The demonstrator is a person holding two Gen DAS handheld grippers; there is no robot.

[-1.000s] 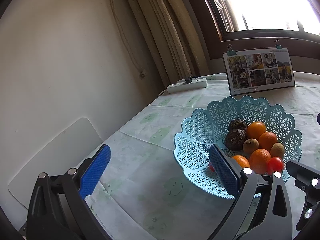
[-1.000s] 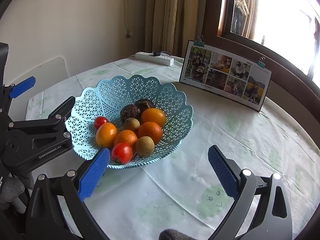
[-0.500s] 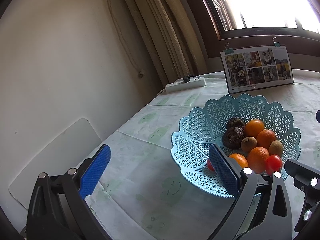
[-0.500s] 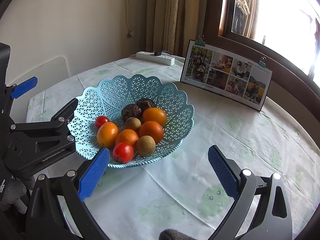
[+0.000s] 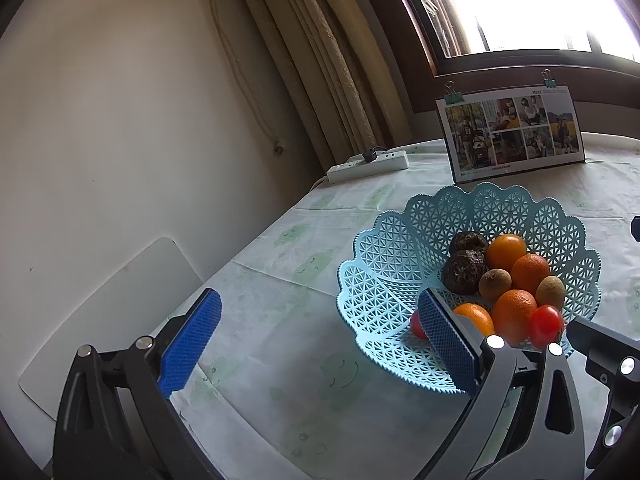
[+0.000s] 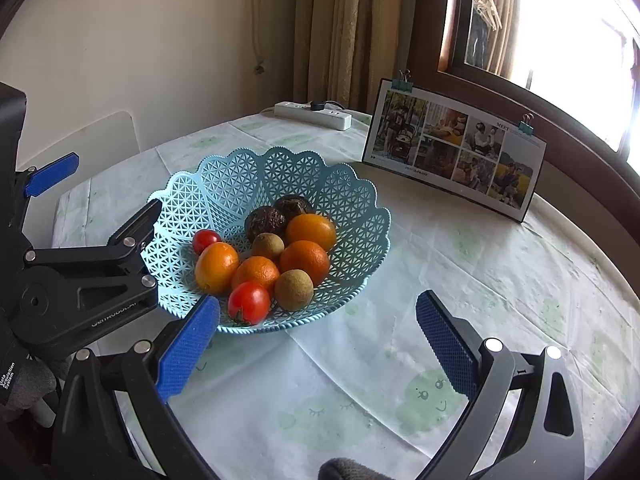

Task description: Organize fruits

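We see the blue lattice basket standing on the table, toward its left edge, with a white power strip and a clipped photo card at the far edge by the window. All the fruit lies inside the basket — four oranges, two brown kiwis, two dark wrinkled fruits and two red tomatoes, the nearer tomato against the front rim. Our right hand-held gripper hangs over the tablecloth just in front of the basket, its blue pads spread wide and holding nothing. The left hand-held gripper sits at the basket's left side, likewise wide open and empty — one pad is in front of the basket's rim; we cannot tell whether it touches.
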